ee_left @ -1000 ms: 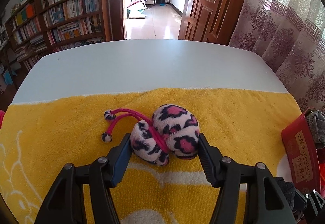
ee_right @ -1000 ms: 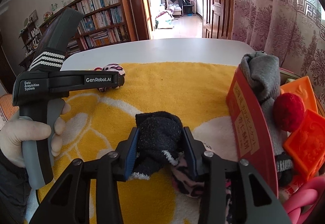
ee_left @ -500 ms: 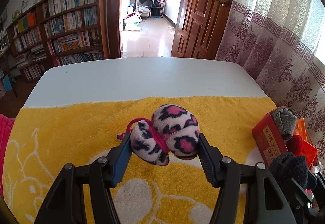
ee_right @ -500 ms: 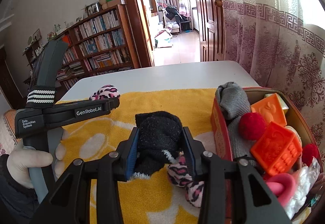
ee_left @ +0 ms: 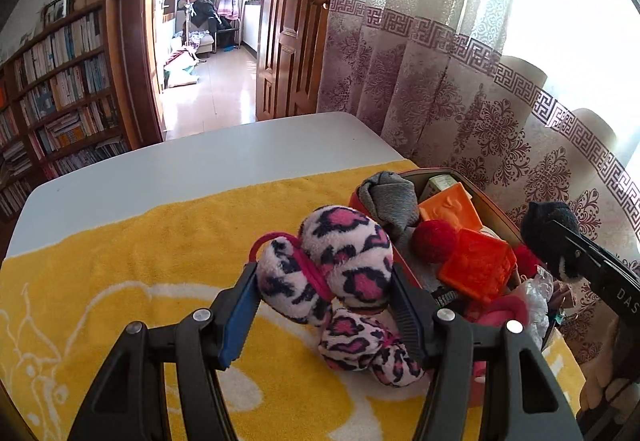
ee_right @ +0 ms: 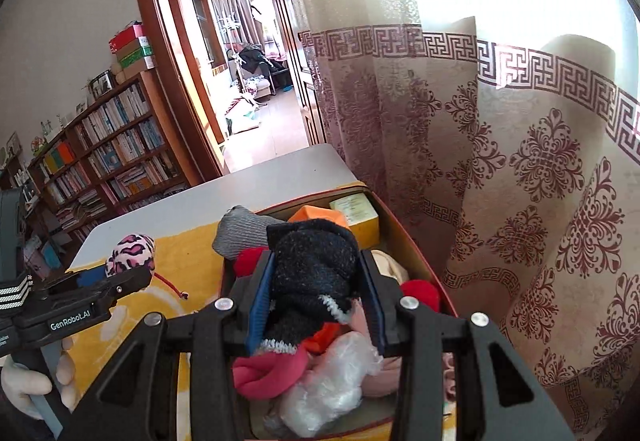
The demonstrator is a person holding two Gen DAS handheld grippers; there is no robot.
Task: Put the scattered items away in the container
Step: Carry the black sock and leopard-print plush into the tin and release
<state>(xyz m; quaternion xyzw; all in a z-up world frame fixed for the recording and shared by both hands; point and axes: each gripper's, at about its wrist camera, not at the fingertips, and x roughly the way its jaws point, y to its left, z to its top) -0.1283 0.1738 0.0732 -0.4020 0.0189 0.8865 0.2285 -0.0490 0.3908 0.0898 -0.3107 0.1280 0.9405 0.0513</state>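
Right claw [ee_right: 316,293], tilted down, clamping sock [ee_right: 316,269]

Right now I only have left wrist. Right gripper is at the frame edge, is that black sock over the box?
Observer: Yes. In right wrist the right gripper is shut on the black sock, above the red box.
Operator: Space under it?
Observer: Crowded: a clear plastic bag and a pink roll lie below.
Operator: Far corner of the box?
Observer: A yellow carton sits there.
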